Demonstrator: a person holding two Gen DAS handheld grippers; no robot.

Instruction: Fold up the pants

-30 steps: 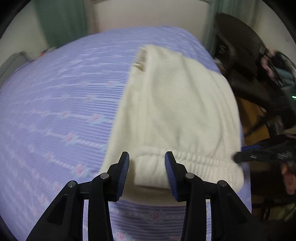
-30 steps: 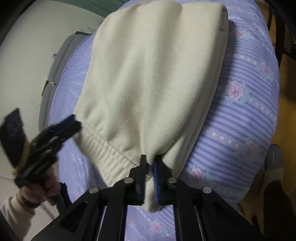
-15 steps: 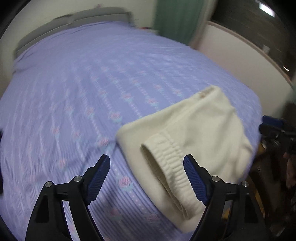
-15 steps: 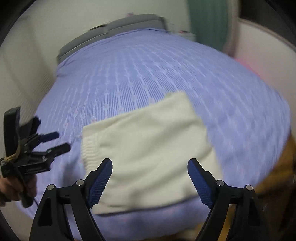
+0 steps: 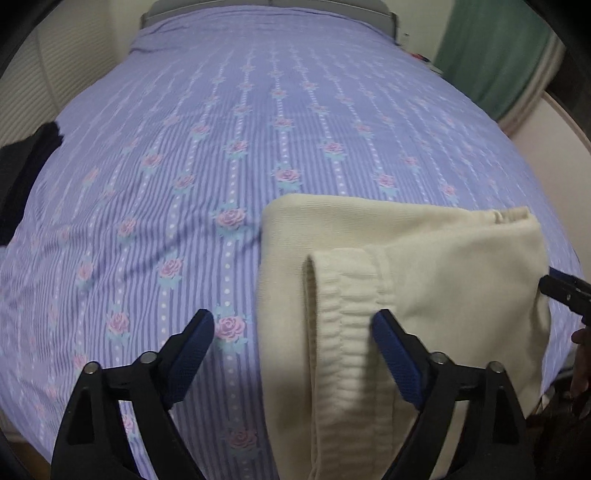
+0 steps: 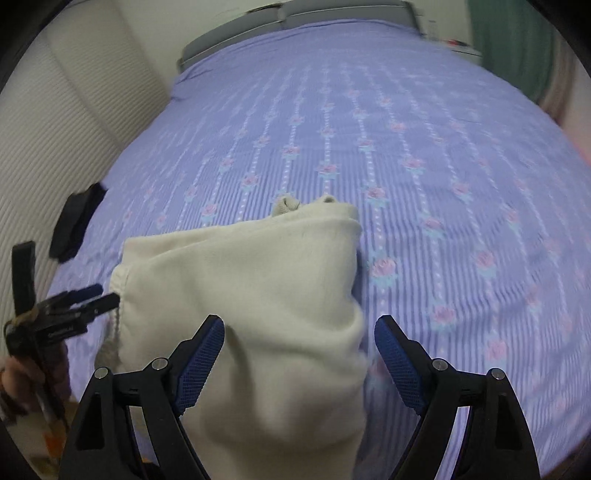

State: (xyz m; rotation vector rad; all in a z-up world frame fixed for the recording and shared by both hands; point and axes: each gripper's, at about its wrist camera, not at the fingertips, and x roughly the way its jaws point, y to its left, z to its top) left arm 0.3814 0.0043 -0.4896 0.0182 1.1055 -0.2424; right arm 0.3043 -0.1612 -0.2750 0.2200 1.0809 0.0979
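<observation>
left tool opening, empty | right tool spread | folded pants on floral bedspread | green curtain

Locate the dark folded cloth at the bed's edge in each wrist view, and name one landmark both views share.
Left wrist view: the dark cloth lies at the far left edge, partly cut off by the picture's rim.
Right wrist view: it lies at the left, on the bedspread's edge by the ribbed wall, beyond the cream pants.
Shared landmark: the grey headboard at the top.
</observation>
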